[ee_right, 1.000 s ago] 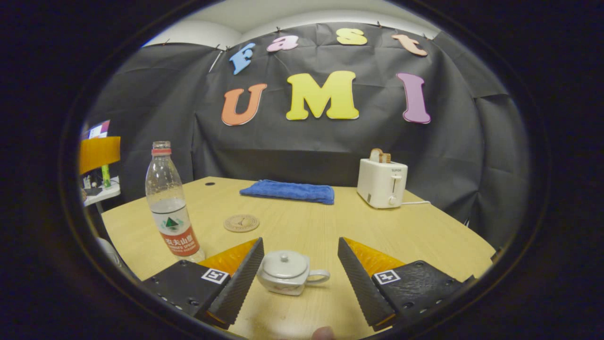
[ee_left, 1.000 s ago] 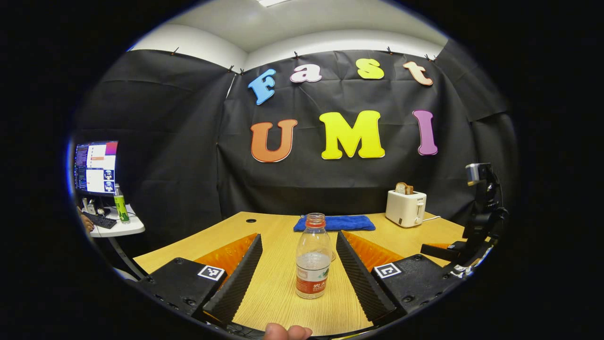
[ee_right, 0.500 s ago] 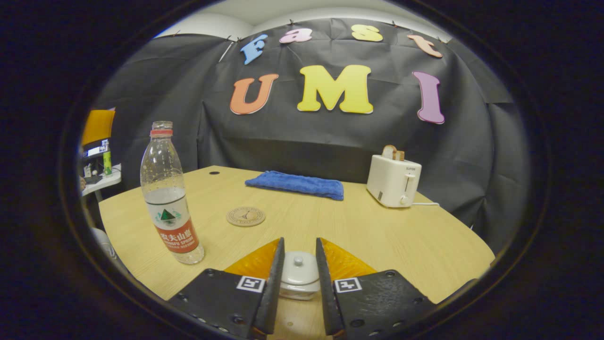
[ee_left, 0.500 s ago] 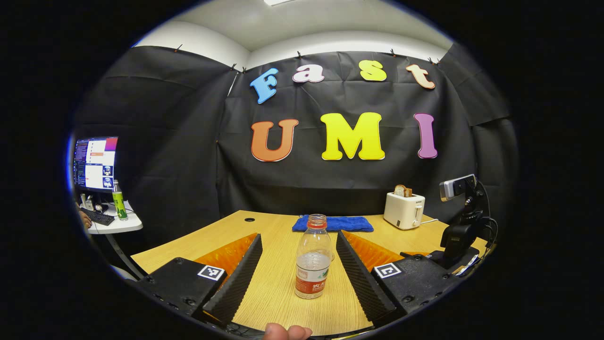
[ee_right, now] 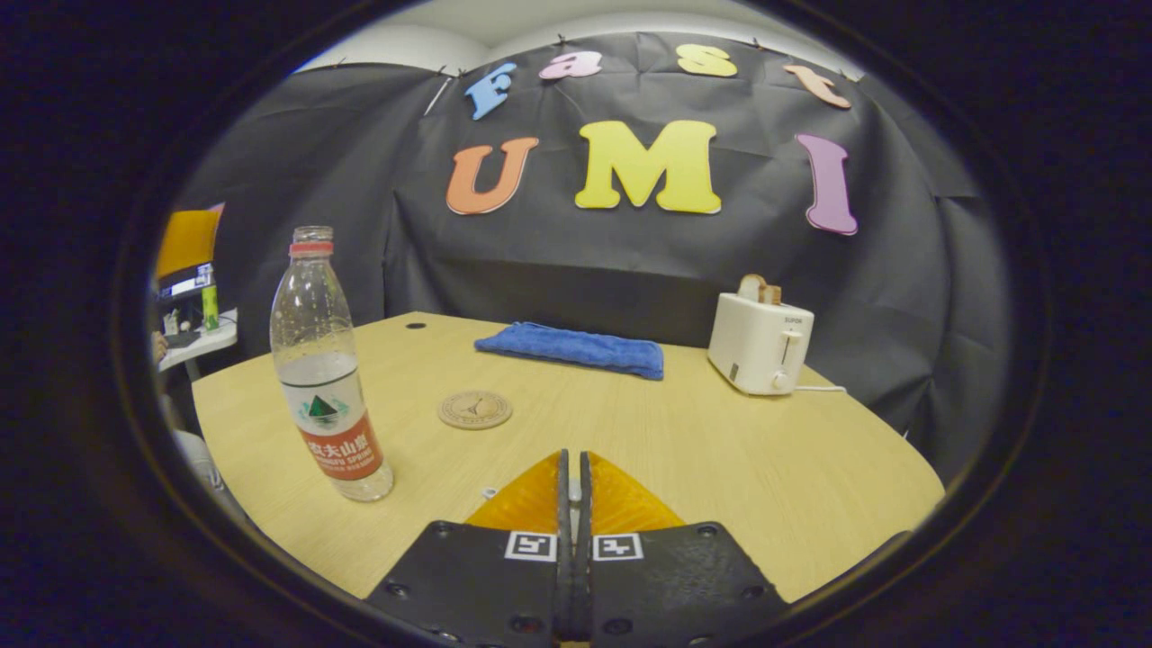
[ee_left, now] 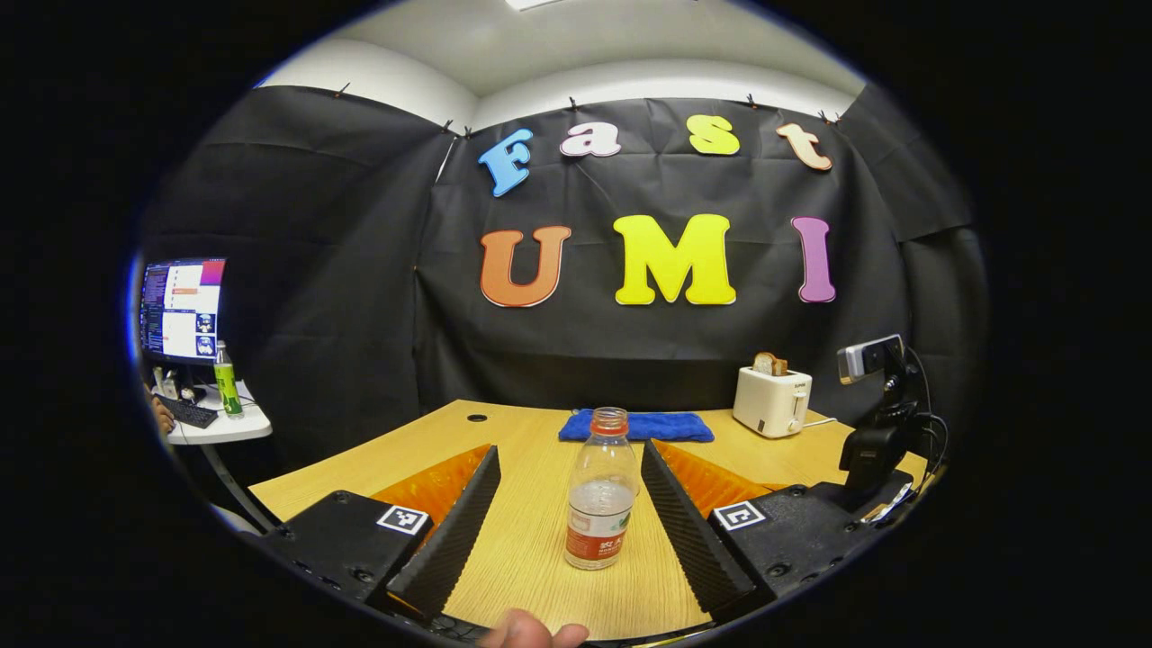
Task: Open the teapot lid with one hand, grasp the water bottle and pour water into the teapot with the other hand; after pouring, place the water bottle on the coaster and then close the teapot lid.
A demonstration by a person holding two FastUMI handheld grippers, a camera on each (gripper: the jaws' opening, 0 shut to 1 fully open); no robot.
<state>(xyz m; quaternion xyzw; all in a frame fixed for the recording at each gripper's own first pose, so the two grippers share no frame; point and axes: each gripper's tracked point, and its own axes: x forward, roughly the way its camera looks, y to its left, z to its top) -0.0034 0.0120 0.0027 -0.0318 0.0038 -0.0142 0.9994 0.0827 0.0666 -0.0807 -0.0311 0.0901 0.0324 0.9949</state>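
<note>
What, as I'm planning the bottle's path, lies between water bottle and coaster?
Only bare table, between water bottle and coaster, in the right gripper view.

Both views are evenly and fairly brightly lit from overhead, with a ceiling light panel just catching the top edge of the left gripper view, and shadows on the wooden table are soft and faint. The fisheye lens bends straight lines strongly toward the rim, where the picture darkens and a thin bluish fringe shows. Focus is sharp through the middle distance, the water bottle shows small highlights on its clear plastic, and the monitor at far left glows brighter than its surroundings.
</note>
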